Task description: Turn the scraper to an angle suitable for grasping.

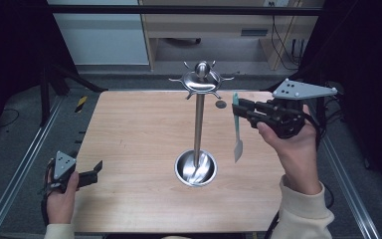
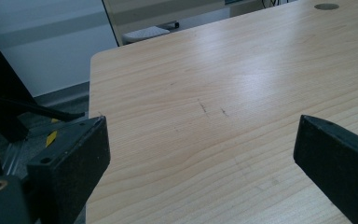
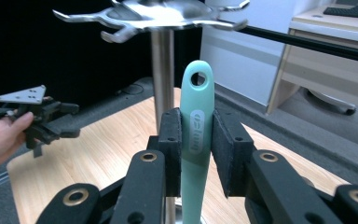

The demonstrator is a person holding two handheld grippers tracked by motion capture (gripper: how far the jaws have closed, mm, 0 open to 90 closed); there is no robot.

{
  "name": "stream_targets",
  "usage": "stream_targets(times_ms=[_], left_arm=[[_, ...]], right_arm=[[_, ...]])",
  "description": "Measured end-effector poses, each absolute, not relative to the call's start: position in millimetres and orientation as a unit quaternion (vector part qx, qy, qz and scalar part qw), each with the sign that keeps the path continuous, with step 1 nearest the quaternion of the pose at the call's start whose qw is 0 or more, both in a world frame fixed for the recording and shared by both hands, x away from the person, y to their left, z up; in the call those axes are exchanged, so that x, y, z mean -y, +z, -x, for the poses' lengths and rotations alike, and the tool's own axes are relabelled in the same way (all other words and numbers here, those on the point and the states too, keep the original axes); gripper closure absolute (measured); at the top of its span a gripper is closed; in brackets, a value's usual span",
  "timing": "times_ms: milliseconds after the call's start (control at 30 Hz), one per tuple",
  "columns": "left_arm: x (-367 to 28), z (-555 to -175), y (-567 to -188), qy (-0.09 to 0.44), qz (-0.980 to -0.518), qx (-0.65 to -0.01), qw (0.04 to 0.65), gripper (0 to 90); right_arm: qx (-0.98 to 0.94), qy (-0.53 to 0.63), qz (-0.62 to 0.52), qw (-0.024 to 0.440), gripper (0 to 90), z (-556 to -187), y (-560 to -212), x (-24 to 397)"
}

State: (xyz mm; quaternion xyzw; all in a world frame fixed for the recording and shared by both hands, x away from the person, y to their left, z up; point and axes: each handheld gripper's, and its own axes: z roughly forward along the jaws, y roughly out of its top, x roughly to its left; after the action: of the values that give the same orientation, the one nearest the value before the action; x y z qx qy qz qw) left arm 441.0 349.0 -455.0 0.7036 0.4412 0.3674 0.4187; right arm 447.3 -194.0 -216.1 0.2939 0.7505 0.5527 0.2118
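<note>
Right hand-held gripper (image 1: 240,110) is clamped on a teal-handled utensil (image 1: 236,127), pads pinching the handle partway down; in the right gripper view the handle's hanging hole (image 3: 199,79) stands clear above the pads (image 3: 171,140). The utensil hangs roughly upright, long axis vertical, pale blade end down, above the right half of the table (image 1: 129,149) and not touching it.

Key relation: the steel hanging rack (image 1: 198,124) stands mid-table, toward the table's left edge from the held utensil. Its hook ring (image 1: 201,79) sits higher than the handle hole and a bit toward the far edge. So the likely move is up and across toward the nearest hook, keeping the handle upright so the hole can slip over the prong. Which hook faces the utensil is hard to tell.

Left hand-held gripper (image 1: 93,172) sits at the near-left corner, jaws apart, holding nothing, well apart from the rack. Right hand is clearly the nearer one.
</note>
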Motion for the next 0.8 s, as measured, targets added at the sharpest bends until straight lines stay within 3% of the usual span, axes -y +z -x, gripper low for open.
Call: stream_targets(times_ms=[800], left_arm=[[-348.7, -441.3, -454.4, 0.367, -0.704, -0.439, 0.42, 3.4]], right_arm=[[-0.746, 0.576, -0.266, 0.203, 74.2, -437.4, -210.0, 183.9]])
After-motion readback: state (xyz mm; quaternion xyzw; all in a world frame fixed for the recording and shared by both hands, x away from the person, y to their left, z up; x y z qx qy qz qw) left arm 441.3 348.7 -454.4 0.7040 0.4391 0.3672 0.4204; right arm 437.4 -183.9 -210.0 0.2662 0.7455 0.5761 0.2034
